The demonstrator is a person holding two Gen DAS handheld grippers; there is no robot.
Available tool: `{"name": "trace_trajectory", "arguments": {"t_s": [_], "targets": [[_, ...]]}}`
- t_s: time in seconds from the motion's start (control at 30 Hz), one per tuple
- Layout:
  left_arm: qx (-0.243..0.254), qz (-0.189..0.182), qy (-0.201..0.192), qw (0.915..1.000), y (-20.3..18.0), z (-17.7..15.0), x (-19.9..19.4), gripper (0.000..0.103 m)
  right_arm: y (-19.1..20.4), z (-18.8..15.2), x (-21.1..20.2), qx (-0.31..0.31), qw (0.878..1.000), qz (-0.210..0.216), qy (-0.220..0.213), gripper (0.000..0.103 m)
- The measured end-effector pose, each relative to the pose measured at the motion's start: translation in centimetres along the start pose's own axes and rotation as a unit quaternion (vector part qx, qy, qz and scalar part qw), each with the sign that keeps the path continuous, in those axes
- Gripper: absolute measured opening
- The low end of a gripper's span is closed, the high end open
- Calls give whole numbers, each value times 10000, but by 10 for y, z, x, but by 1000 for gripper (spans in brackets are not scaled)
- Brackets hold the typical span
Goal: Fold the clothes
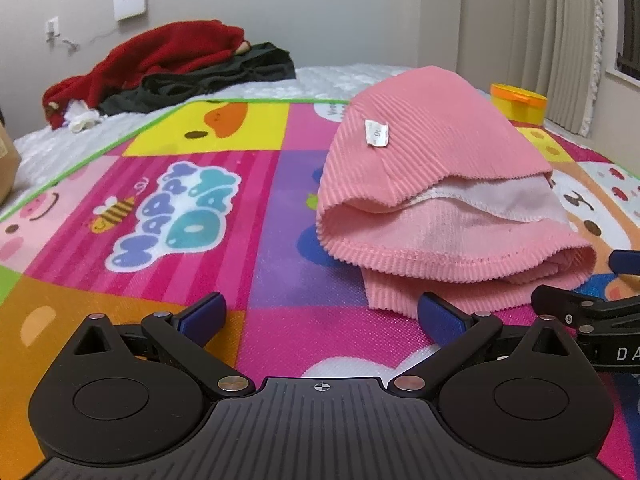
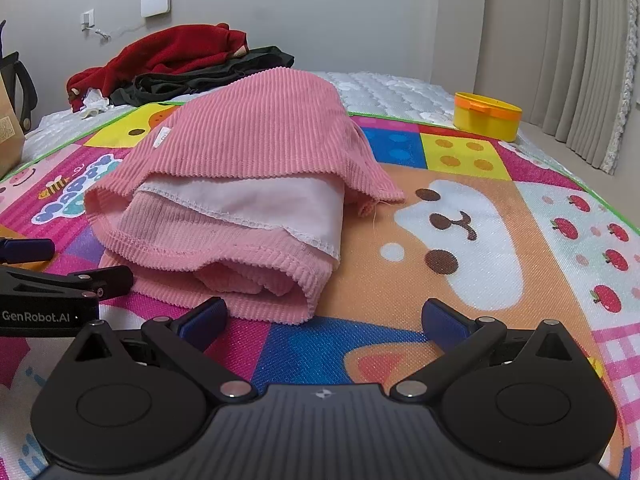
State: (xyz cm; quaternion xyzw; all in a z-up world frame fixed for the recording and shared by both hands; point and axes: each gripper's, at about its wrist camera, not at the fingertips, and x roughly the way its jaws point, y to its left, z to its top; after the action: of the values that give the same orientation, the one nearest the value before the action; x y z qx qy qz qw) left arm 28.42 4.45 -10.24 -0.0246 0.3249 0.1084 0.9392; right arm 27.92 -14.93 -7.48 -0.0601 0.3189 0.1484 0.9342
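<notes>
A pink ribbed garment point(image 1: 432, 184) lies folded in a loose bundle on the colourful play mat point(image 1: 168, 208), with a white lining and a small white label showing. It also shows in the right wrist view point(image 2: 248, 168). My left gripper point(image 1: 322, 316) is open and empty, just in front of and left of the bundle. My right gripper point(image 2: 324, 320) is open and empty, low over the mat at the bundle's near right corner. Each gripper shows at the edge of the other's view.
A pile of red and dark clothes point(image 1: 160, 68) lies at the back on the white mattress point(image 1: 320, 80). A yellow tub with an orange lid point(image 2: 486, 116) stands at the mat's far right. A brown paper bag point(image 2: 10, 136) stands at left. Curtains hang at right.
</notes>
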Motion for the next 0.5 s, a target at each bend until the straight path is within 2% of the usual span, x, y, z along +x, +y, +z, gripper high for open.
{"name": "trace_trajectory", "arguments": {"t_s": [0.5], "targets": [[7,1,-2,10000,-1,0,-1,103,1,0,1,-53,10000,-54,-18,103]]}}
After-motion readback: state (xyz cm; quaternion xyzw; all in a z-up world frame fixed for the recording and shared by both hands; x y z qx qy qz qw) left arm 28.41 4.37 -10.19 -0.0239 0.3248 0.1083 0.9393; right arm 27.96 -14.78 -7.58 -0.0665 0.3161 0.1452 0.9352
